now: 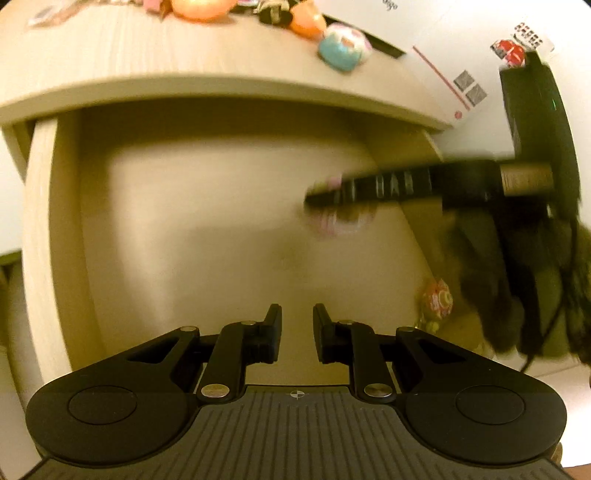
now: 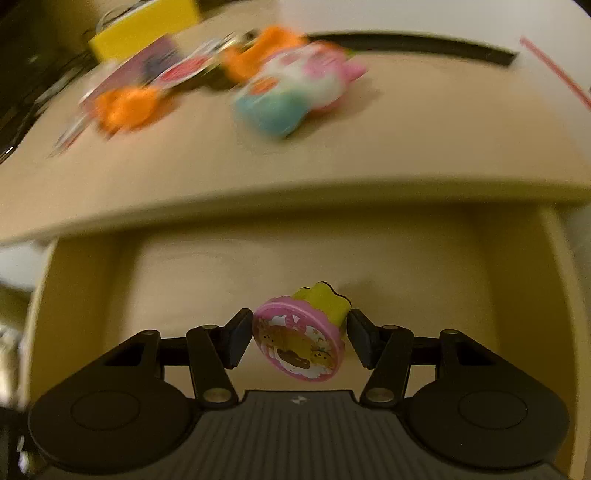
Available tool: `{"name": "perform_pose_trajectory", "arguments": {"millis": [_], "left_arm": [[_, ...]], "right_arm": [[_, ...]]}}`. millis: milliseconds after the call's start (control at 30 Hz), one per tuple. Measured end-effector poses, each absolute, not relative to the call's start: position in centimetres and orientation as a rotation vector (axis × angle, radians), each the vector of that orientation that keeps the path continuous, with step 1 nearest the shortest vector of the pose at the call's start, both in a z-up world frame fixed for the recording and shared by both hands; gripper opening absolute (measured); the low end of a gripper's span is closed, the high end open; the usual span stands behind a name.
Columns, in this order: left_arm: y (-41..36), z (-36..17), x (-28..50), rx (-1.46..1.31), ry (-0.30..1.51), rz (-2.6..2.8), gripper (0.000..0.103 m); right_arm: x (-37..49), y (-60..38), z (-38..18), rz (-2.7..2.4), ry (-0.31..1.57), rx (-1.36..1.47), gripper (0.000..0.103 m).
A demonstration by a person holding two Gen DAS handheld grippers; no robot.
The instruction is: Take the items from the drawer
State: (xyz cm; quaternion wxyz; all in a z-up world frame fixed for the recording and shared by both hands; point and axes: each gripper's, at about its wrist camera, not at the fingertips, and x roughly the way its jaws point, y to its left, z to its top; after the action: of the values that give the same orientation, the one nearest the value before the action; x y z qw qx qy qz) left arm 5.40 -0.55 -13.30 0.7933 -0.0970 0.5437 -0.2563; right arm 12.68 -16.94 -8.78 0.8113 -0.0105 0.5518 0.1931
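Observation:
The light wooden drawer [image 1: 40,221] stands pulled out under the tabletop [image 1: 147,66]. My left gripper [image 1: 297,317] hovers over the bare drawer floor, its jaws a little apart with nothing between them. My right gripper [image 2: 299,332] is shut on a small toy stamp [image 2: 295,347] with a pink round printed face and a yellow-green handle, lifted above the drawer floor [image 2: 517,277]. In the left wrist view the right gripper [image 1: 332,195] reaches in from the right, blurred, with the pink toy [image 1: 332,225] in its tips.
Several toys lie on the tabletop [image 2: 406,147]: a blue, white and pink one [image 2: 291,92], orange ones [image 2: 125,107] and a yellow box [image 2: 144,26]. A colourful small item [image 1: 437,299] sits at the drawer's near right. A dark fuzzy sleeve [image 1: 498,277] fills the right side.

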Motion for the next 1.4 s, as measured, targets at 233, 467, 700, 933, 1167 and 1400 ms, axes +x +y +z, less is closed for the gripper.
{"name": "perform_pose_trajectory", "arguments": {"millis": [233, 467, 700, 933, 1167, 1400], "left_arm": [[-0.9, -12.5, 5.6, -0.088, 1.116, -0.540, 0.020], [-1.4, -13.1, 5.3, 0.031, 1.084, -0.585, 0.020], [-5.7, -12.5, 4.5, 0.073, 1.039, -0.857, 0.020], [-14.7, -13.5, 5.0, 0.178, 1.051, -1.137, 0.020], [-19.2, -15.5, 7.1, 0.096, 1.205, -1.177, 0.020], [-23.0, -16.9, 5.9, 0.256, 1.234, -1.134, 0.023]], "right_arm": [[13.9, -16.6, -11.8, 0.458, 1.425, 0.138, 0.057], [14.2, -18.8, -11.1, 0.520, 1.417, 0.279, 0.059], [8.6, -25.5, -3.0, 0.392, 1.168, 0.024, 0.078], [6.0, -30.1, 0.7, 0.229, 1.163, -0.045, 0.078], [-0.2, -30.9, 2.4, 0.260, 1.148, -0.071, 0.078], [-4.4, -30.3, -0.1, 0.253, 1.194, -0.158, 0.078]]}}
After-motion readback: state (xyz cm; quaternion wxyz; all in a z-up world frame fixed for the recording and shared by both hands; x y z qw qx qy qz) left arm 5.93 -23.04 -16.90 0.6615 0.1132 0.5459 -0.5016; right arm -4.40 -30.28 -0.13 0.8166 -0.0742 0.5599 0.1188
